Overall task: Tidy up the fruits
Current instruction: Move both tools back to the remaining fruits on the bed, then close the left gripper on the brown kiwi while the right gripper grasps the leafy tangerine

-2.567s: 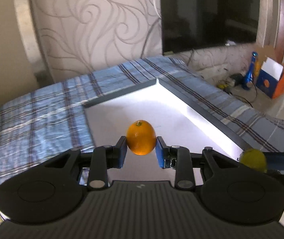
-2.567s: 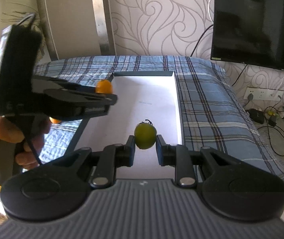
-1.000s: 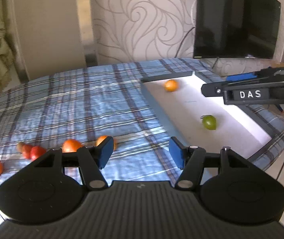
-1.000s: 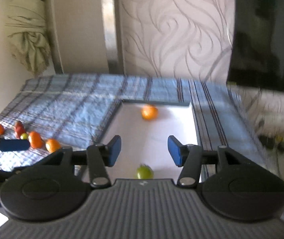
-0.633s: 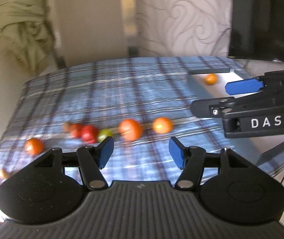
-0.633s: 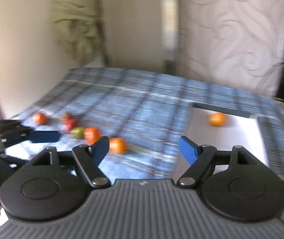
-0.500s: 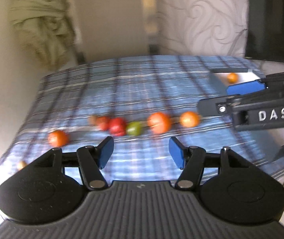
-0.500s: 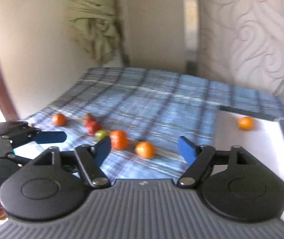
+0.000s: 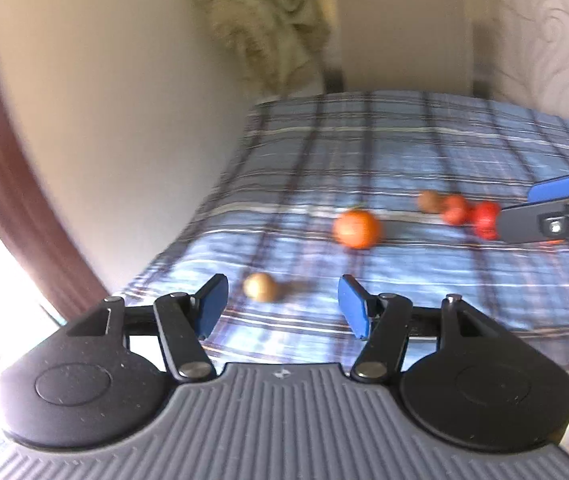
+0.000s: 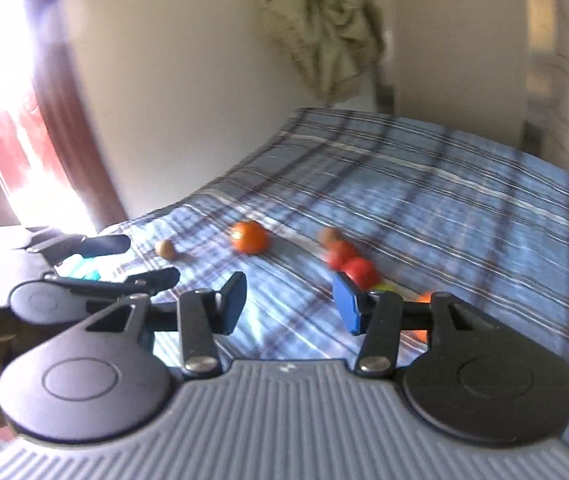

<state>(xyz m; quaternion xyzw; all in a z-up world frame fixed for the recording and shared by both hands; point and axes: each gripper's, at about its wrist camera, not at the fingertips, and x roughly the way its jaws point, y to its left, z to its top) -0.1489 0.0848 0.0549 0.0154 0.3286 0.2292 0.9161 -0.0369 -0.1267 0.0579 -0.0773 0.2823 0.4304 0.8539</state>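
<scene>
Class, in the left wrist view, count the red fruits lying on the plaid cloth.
2: one red fruit beside a brownish one, the other red fruit against the right gripper's finger. More may be hidden behind it.

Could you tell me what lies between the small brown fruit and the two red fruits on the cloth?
An orange, with bare plaid cloth either side of it; both wrist views show this.

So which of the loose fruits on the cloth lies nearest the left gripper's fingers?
The small tan-brown fruit, just ahead of the open left gripper. The orange one and the red ones lie farther off.

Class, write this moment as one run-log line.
left gripper: open, empty | right gripper: open, empty, jaws just narrowing | loose fruits: on plaid cloth
</scene>
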